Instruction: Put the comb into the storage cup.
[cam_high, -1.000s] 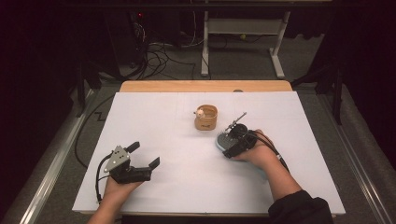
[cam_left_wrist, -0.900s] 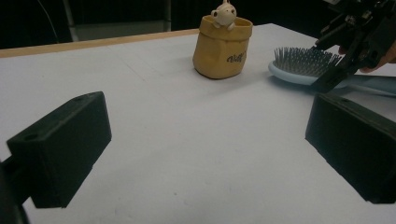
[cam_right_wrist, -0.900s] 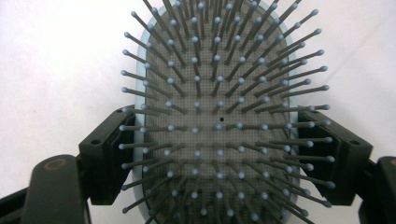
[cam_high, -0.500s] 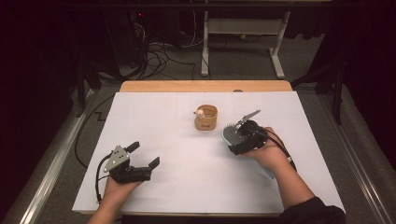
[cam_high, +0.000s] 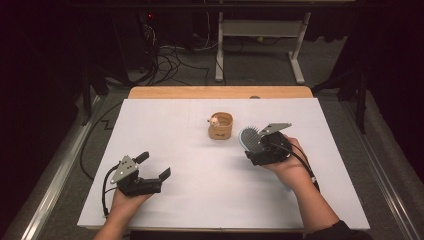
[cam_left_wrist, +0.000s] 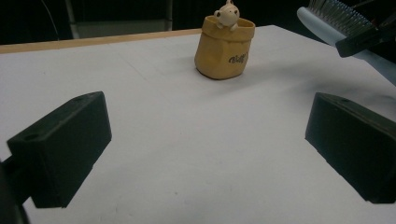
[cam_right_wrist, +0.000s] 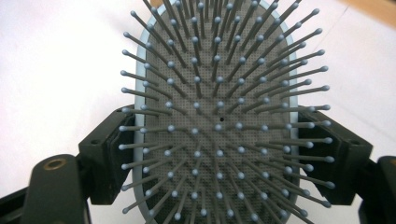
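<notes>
A light-blue hairbrush (cam_high: 247, 139) with a grey bristle pad is clamped across its head by my right gripper (cam_high: 265, 147), right of the table's middle. In the right gripper view the hairbrush (cam_right_wrist: 224, 93) faces the camera, bristles out, with a black jaw pressed against each side of it; the right gripper (cam_right_wrist: 224, 154) is shut on it. A small tan pot (cam_high: 220, 126) with a little figure on its rim stands just left of the brush. My left gripper (cam_high: 155, 165) rests at the front left, open and holding nothing. From the left gripper (cam_left_wrist: 205, 154), the pot (cam_left_wrist: 225, 51) stands ahead and the hairbrush (cam_left_wrist: 336, 18) is at the upper right.
The white tabletop (cam_high: 175, 135) has a wooden strip (cam_high: 220, 92) along its far edge. Behind it are a dark floor with cables (cam_high: 170, 55) and a white table frame (cam_high: 260, 45). Metal rails run along both sides.
My right gripper has moved to the right with the hairbrush and turned it more upright, a little away from the pot. The left gripper has stayed put.
</notes>
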